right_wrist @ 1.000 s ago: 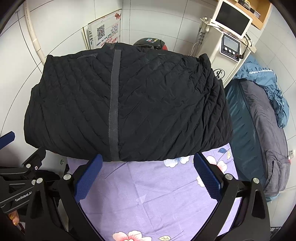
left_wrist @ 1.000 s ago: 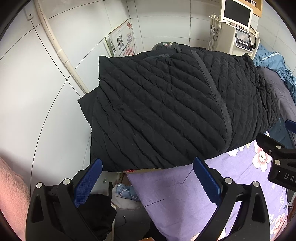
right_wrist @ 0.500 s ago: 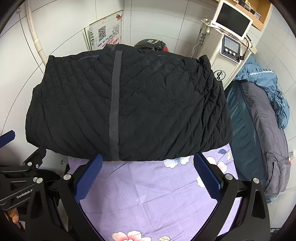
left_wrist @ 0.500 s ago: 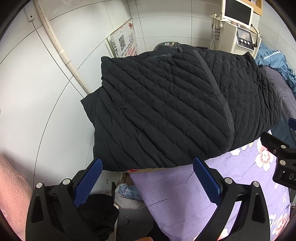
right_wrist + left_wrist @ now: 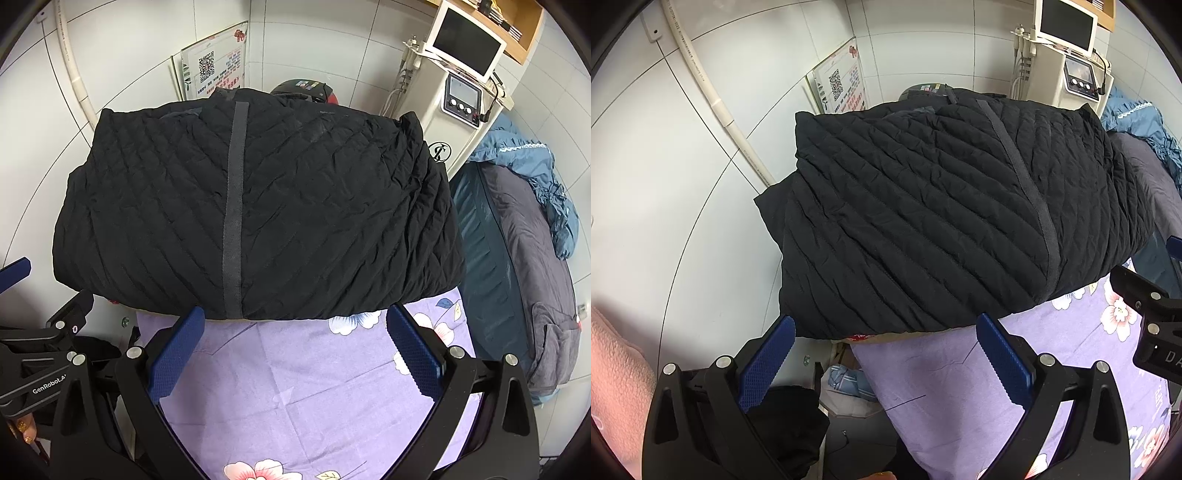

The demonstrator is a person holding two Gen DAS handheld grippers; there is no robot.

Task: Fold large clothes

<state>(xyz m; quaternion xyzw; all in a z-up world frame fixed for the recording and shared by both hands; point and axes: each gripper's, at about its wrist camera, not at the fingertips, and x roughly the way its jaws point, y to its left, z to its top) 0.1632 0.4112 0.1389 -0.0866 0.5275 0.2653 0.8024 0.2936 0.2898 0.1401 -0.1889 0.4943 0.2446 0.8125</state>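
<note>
Quilted black jacket (image 5: 258, 206) fills the view from nine to three o'clock, lying as a folded bundle on the far half of the purple floral sheet (image 5: 295, 387), its left edge overhanging the sheet. Over the last second we have eased both tools slightly toward it, and the bundle has not shifted, so we judge the fold about finished. Our left gripper (image 5: 886, 360) and right gripper (image 5: 295, 350) both hang spread wide with nothing between the ribbed blue pads (image 5: 177, 354), just short of the near hem. Puffy diagonal stitching ridges the matte fabric, and a flat grey zipper band (image 5: 232, 221) runs from twelve toward six o'clock. Glossy white tiled wall (image 5: 683, 184) stands at nine.
</note>
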